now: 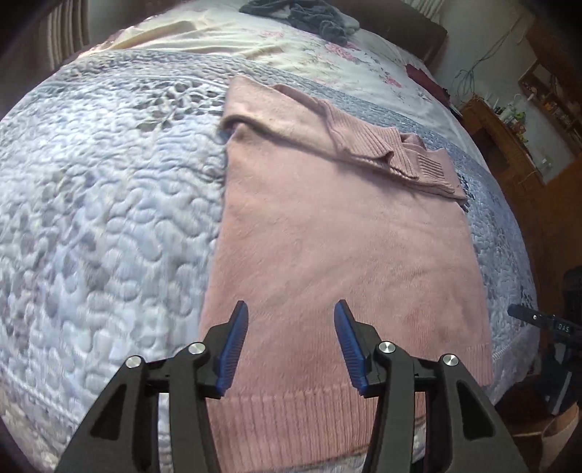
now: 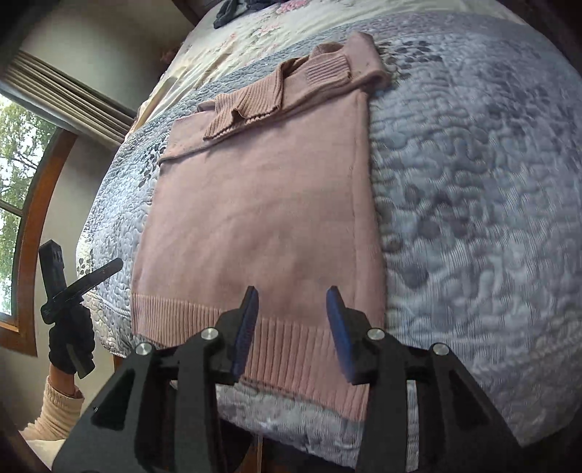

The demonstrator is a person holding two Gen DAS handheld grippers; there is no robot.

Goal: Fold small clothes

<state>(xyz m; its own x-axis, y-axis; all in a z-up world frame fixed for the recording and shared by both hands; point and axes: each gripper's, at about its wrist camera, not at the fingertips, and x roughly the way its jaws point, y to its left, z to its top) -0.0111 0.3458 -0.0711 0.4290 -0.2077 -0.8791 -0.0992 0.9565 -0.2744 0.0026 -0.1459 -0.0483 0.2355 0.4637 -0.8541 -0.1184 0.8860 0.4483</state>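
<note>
A pink knit sweater (image 1: 327, 236) lies flat on the quilted bed, sleeves folded across its upper part, ribbed hem nearest me. In the right wrist view the same sweater (image 2: 262, 203) fills the middle, hem toward the bed's near edge. My left gripper (image 1: 291, 313) hovers open above the hem's left part, nothing between its blue pads. Open too, my right gripper (image 2: 293, 298) hangs over the hem's right part, holding nothing. The left gripper (image 2: 72, 287) also shows at the far left in a gloved hand (image 2: 71, 338).
The blue-grey quilt (image 1: 109, 218) covers the bed around the sweater. A dark heap of clothes (image 1: 305, 14) lies at the far end. Wooden furniture (image 1: 509, 145) stands to the right. In the right wrist view a window (image 2: 14, 182) lies beyond the bed's left side.
</note>
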